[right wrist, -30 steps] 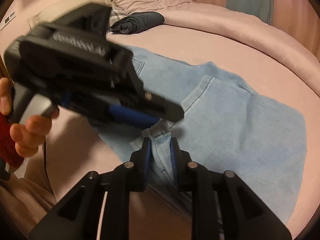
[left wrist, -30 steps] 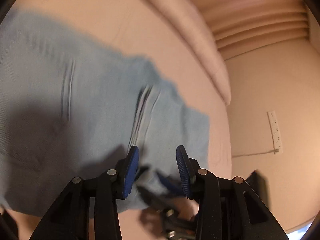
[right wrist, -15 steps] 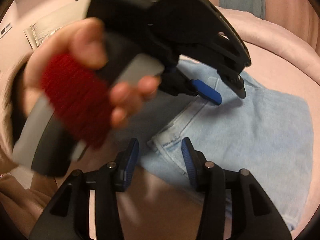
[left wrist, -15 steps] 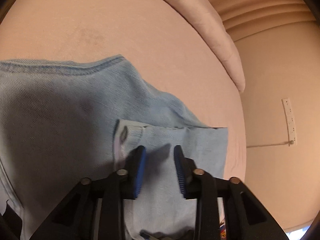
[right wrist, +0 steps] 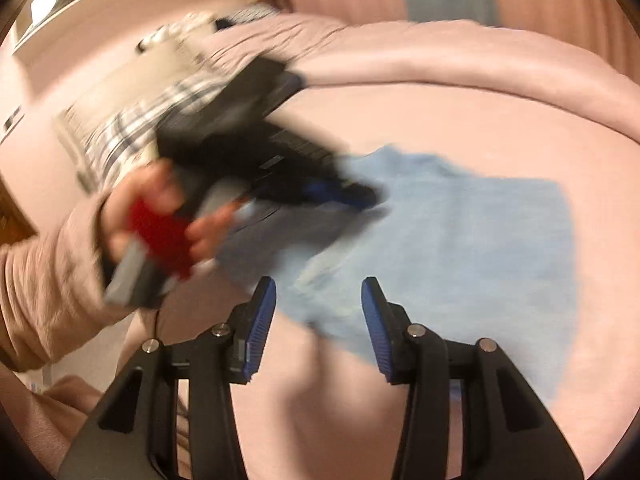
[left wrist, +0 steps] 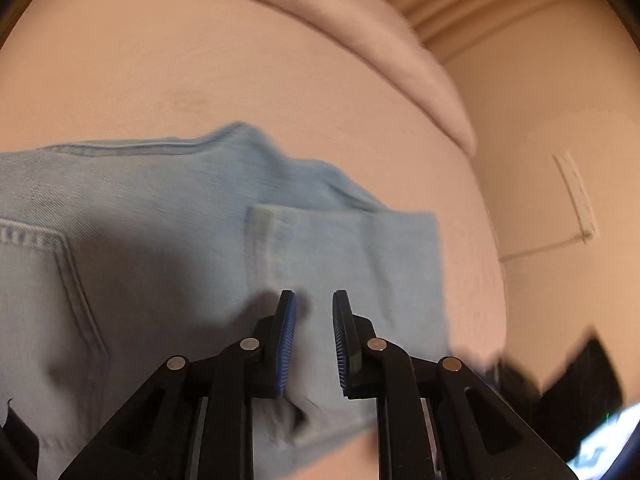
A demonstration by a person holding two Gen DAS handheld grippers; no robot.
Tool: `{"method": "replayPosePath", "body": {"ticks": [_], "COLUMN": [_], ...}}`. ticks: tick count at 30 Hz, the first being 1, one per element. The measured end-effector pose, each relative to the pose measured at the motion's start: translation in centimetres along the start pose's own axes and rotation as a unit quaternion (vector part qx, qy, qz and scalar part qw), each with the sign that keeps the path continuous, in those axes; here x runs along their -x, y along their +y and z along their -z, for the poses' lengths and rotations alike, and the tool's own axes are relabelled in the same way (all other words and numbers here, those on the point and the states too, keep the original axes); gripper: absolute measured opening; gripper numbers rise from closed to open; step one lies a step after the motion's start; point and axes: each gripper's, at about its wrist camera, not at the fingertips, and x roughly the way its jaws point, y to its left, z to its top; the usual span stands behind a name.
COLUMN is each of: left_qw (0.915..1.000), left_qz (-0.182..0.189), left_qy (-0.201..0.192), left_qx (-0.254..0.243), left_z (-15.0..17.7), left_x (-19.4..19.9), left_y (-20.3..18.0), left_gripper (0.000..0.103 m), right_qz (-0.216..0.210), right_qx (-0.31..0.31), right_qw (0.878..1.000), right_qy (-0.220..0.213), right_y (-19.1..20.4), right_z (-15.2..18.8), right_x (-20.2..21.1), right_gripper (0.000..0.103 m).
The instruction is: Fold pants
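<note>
1. Broadly, a pink bed (right wrist: 460,120) fills both views, and the pants (right wrist: 460,248), in light blue denim, are seen lying flat on its sheet, near the close edge.
2. A rolled pink blanket (right wrist: 480,64) is seen along the far side of the mattress, and checked bedding (right wrist: 132,120) is heaped near the head end, well apart from the pants.
3. The pants are already doubled into a compact, roughly square packet: in the left wrist view a layer with a hemmed edge (left wrist: 260,240) is laid over the part bearing a back pocket (left wrist: 60,272). At least one fold is therefore judged done; a last tidying fold or smoothing is judged to remain.
4. The person's left hand (right wrist: 160,216), in a pink sleeve, is seen gripping the left gripper's handle over the packet's left side.
5. The left gripper (left wrist: 314,344) is held low over the top layer; its jaws are closing, a narrow gap remains, and denim is seen between them, though it cannot be told whether the pads press it yet.
6. The right gripper (right wrist: 318,328) is held above the packet's near corner with its jaws apart, and nothing is gripped.
</note>
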Motion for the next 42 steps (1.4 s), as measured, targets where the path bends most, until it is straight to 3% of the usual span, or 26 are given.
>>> {"method": "replayPosePath", "body": {"ticks": [3,5,7,11,12,14,19,22,27,33,36,38,42], "left_qw": [0.9993,0.9991,0.9982,0.9989,0.9991,0.9995,0.9995,0.9991,0.9992,0.9992,0.9971,0.9941,0.9892], "left_qz": [0.019,0.004,-0.03,-0.024,-0.021,-0.014,0.002,0.001,0.006,-0.001,-0.031,-0.066,-0.102], "left_qy": [0.011,0.026,0.031,0.009,0.01,0.01,-0.001,-0.011,-0.011,-0.015,-0.031,-0.048,-0.077], "left_qx": [-0.029,-0.034,-0.043,-0.04,-0.036,-0.026,-0.031,-0.04,-0.037,-0.038,-0.062,-0.072,-0.072], "left_z": [1.6,3.2,4.6,6.0,6.1,6.1,6.8,7.6,8.4,7.7,8.0,8.1,8.1], "left_x": [-0.3,-1.2,-2.1,-1.3,-1.1,-0.7,0.3,1.2,1.0,0.9,2.0,2.9,4.3], "left_y": [-2.0,-2.2,-1.8,-0.5,-0.3,0.1,-0.3,-0.3,0.1,-0.8,-1.6,-1.9,-1.8], "left_gripper": [0.015,0.015,0.015,0.015,0.015,0.015,0.015,0.015,0.015,0.015,0.022,0.048,0.05], "right_qz": [0.062,0.096,0.13,0.163,0.177,0.183,0.16,0.155,0.162,0.183,0.162,0.155,0.189], "right_qx": [-0.023,-0.021,-0.017,0.005,0.007,0.001,-0.037,-0.021,0.002,0.019,0.015,0.024,0.012], "right_qw": [0.998,0.995,0.991,0.986,0.982,0.977,0.983,0.987,0.986,0.98,0.983,0.986,0.982], "right_qy": [-0.017,-0.016,-0.001,0.033,0.06,0.111,0.086,0.048,0.038,0.074,0.081,0.053,0.023], "right_y": [-3.0,-4.6,-6.1,-7.8,-8.4,-9.8,-10.2,-8.7,-6.4,-6.5,-6.2,-6.1,-8.4], "right_z": [-1.6,-2.8,-4.5,-6.9,-7.0,-6.6,-6.9,-6.0,-2.7,2.3,0.4,-1.6,-6.0], "right_x": [0.9,0.5,-1.2,-4.5,-6.2,-8.0,-5.3,-1.2,2.6,-1.2,-0.6,0.3,-0.8], "right_gripper": [0.044,0.036,0.028,0.023,0.022,0.022,0.023,0.024,0.025,0.025,0.023,0.021,0.022]}}
